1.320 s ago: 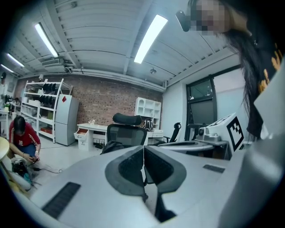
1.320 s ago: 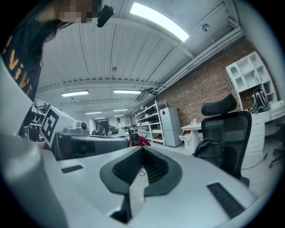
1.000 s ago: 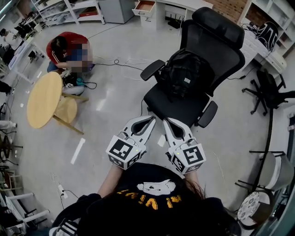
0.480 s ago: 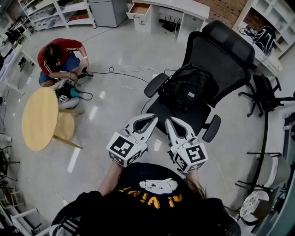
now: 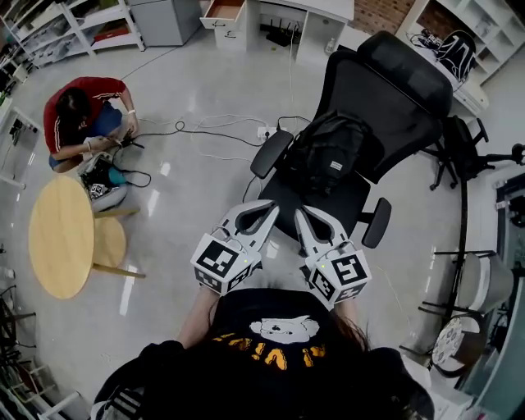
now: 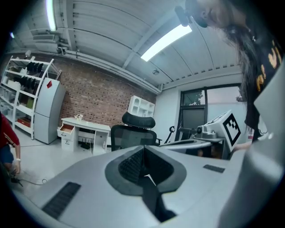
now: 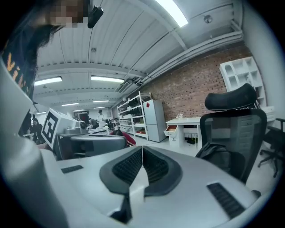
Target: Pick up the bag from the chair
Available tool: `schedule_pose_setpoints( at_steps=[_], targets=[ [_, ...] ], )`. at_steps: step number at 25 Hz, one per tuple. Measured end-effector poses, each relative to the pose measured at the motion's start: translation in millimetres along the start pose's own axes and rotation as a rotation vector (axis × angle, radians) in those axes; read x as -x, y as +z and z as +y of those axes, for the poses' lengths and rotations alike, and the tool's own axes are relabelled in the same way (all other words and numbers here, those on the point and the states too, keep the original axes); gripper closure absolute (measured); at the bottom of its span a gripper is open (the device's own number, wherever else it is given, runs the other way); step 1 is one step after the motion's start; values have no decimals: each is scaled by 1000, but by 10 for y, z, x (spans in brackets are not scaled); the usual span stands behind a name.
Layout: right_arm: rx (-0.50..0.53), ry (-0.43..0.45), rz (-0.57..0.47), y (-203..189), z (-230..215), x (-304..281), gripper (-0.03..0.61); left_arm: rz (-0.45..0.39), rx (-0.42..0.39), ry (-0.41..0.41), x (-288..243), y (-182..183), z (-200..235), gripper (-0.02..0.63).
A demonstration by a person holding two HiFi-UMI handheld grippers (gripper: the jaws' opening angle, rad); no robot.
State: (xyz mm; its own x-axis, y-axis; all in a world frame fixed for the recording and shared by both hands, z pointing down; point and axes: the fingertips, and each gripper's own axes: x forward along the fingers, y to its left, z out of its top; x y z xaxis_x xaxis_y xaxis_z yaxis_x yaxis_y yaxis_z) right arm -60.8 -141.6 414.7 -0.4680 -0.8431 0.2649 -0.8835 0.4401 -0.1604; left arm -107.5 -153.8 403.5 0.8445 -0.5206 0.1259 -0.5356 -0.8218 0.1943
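The wearer in a black printed shirt is holding both tools out ahead, side by side at matching height.

The left gripper is showing its grey jaws pressed together, with nothing lying between the ribbed pads; its own view confirms this. The right gripper is likewise showing its jaws closed against each other and gripping nothing, as its own view bears out. In the head view both sets of tips are pointing at the front edge of the seat, converging slightly toward one another.

The black fabric backpack is sitting on the seat of the black mesh-backed office chair, leaning against the backrest. It is lying beyond both sets of tips, apart from them and touched by neither tool. From the right gripper view the backpack is appearing ahead and to the right of the closed jaws, under the chair's headrest. From the left gripper view the chair is standing directly behind the jaw tips; the backpack cannot be made out there.

Further off, a round light-wood table is standing well to the left. A person in a red top is crouching beside it over black cables on the pale glossy floor. A white desk with an open drawer is standing at the far wall.
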Motion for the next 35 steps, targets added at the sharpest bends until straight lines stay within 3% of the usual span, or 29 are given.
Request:
schedule_pose_setpoints(
  at_steps=[8,13,23,30,32,35],
  targets=[
    [-5,-56,35,-102,-304,-122,574,22,30,-37,-203,-190,62,604],
    [-5,-55,31,-79,-667,-259,574,30,13,-5,-391,-146,158,604],
    [81,-47,32,128,-1735,-580,572,37,-2,55,-1088,0,421,604],
    [186,-32,122,50,-2732,-825,568,66,-23,54,-1761,64,455,604],
    [215,-19,162,-26,-3006,-940,490,79,-29,58,-1907,64,481,604],
    [253,-14,227,-172,-3421,-1122,450,99,-41,65,-2097,67,520,605]
  ],
)
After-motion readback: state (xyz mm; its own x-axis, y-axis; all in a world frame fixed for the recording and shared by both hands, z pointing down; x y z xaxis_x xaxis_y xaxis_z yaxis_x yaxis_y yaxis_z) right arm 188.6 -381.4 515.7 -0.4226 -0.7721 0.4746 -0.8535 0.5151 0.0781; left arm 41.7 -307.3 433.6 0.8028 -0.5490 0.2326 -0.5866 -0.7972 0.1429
